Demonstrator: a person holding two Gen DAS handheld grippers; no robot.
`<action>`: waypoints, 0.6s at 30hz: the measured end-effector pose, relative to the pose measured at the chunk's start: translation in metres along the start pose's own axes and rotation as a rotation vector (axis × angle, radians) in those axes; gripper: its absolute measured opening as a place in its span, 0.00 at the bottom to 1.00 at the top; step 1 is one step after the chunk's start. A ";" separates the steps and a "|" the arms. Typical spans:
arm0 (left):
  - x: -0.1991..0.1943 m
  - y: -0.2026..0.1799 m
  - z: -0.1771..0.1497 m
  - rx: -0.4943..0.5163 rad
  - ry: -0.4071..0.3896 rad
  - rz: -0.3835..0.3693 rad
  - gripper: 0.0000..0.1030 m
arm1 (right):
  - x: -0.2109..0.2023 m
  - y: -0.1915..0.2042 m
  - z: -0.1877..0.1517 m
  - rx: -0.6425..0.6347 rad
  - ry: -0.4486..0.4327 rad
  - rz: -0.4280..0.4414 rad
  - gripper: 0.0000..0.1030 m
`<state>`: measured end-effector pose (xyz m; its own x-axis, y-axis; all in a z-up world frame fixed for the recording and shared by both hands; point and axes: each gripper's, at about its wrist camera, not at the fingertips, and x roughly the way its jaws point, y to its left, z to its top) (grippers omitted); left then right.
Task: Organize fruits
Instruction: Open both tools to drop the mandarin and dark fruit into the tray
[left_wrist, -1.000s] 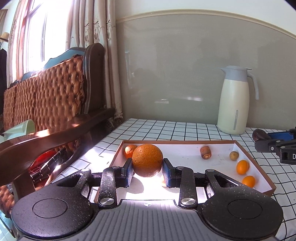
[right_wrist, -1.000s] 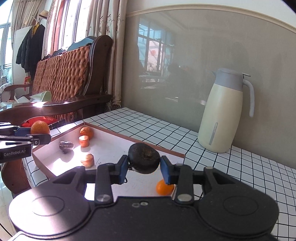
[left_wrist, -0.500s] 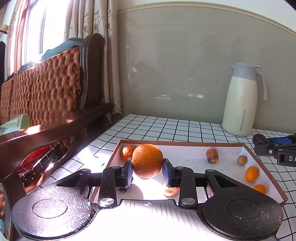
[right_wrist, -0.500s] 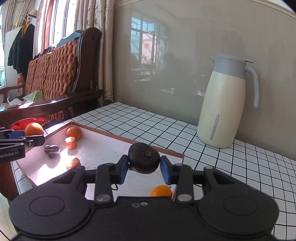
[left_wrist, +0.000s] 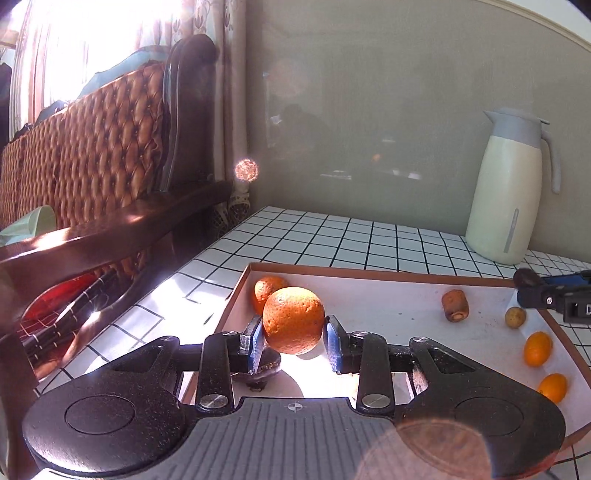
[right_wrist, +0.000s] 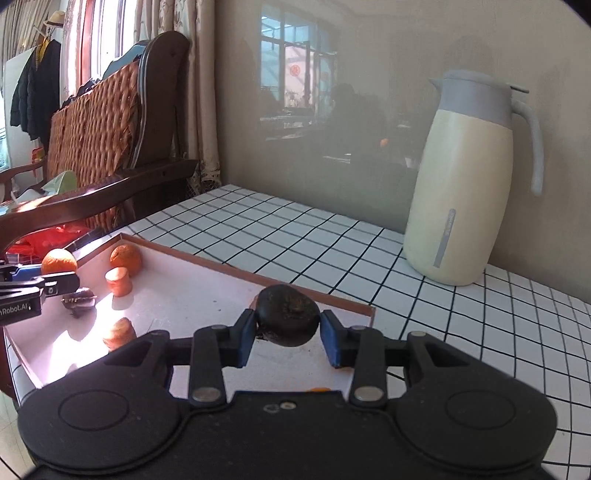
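— Two grippers are seen over a white tablecloth (left_wrist: 332, 240) checked with black lines; what is found around it, from the left?

— A tufted brown sofa (left_wrist: 85, 155) with a dark wooden frame is seen by the curtained window, then a grey wall, then a cream thermos jug (left_wrist: 513, 188) standing at the table's far right. A brown-rimmed white tray (left_wrist: 388, 271) is laid on the cloth.

— Where is the fruit held?

— A large orange (left_wrist: 293, 319) is clamped between the blue pads of the left gripper (left_wrist: 294, 341), closed onto it above the tray's left end, just in front of a smaller orange (left_wrist: 264, 290). A dark round fruit (right_wrist: 288, 310) is pinched in the right gripper (right_wrist: 288, 332), narrowed onto it over the tray's far right corner.

— What is changed since a second ago?

— Both fruits are kept gripped. The left gripper is lowered nearer the tray, and a dark wrinkled fruit (left_wrist: 258, 367) is now seen under its left finger.
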<state>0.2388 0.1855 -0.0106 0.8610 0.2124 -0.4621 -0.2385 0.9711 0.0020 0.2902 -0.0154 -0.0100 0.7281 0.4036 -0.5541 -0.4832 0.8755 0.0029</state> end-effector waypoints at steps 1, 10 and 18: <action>0.000 0.000 -0.002 -0.015 -0.007 0.004 0.77 | 0.003 0.000 -0.001 -0.016 0.018 -0.012 0.51; -0.002 0.001 -0.003 -0.016 -0.064 0.014 1.00 | 0.001 -0.001 -0.006 0.004 -0.054 -0.061 0.91; -0.005 0.005 -0.008 -0.017 -0.057 0.025 1.00 | 0.001 -0.001 -0.008 0.021 -0.050 -0.048 0.94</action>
<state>0.2300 0.1883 -0.0153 0.8787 0.2426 -0.4111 -0.2672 0.9636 -0.0026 0.2880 -0.0183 -0.0169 0.7737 0.3732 -0.5120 -0.4373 0.8993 -0.0052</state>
